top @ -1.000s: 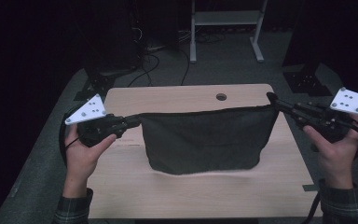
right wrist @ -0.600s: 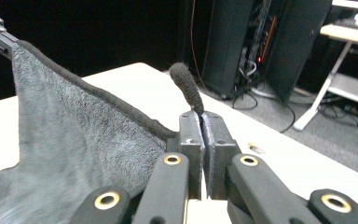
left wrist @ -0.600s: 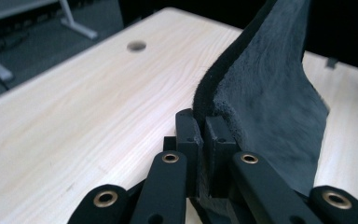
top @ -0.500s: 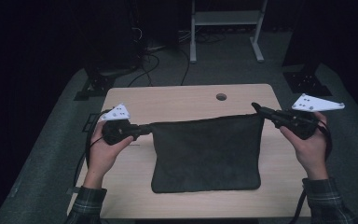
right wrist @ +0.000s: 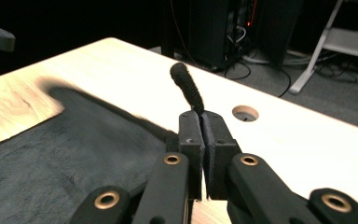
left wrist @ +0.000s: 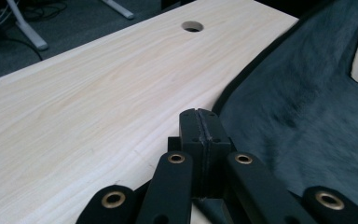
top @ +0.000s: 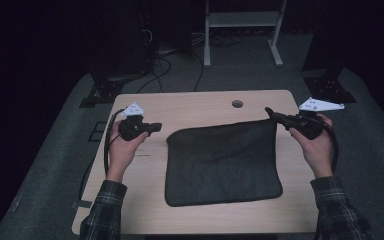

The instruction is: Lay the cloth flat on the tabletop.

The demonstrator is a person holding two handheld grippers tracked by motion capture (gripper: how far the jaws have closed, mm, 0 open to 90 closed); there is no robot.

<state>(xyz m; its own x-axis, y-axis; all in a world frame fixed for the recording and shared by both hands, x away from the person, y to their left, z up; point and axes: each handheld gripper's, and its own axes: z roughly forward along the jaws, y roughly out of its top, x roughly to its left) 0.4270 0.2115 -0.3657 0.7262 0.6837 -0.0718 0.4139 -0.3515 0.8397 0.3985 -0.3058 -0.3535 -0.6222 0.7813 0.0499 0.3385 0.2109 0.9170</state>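
High view shows a light wooden table (top: pixel 130 195) with a dark grey cloth (top: pixel 222 162) spread flat across its middle. Left gripper (top: pixel 156 128) is clamped on the cloth's far left corner, right gripper (top: pixel 270 113) on its far right corner, where the black hem (right wrist: pixel 186 86) sticks up past the jaws.

One table (top: pixel 200 107), light wood. One round hole (top: pixel 237 103) in tabletop near far edge. One dark cloth (top: pixel 222 162) spread on table. Two grippers: left gripper (top: pixel 156 128), right gripper (top: pixel 269 112), one per hand. Two hands: left hand (top: pixel 122 147), right hand (top: pixel 316 142). Two plaid sleeves. Two grey three-cornered plates, one atop each gripper. One white metal stand (top: pixel 242 20) on floor beyond table. Cables on floor there, too tangled to count.
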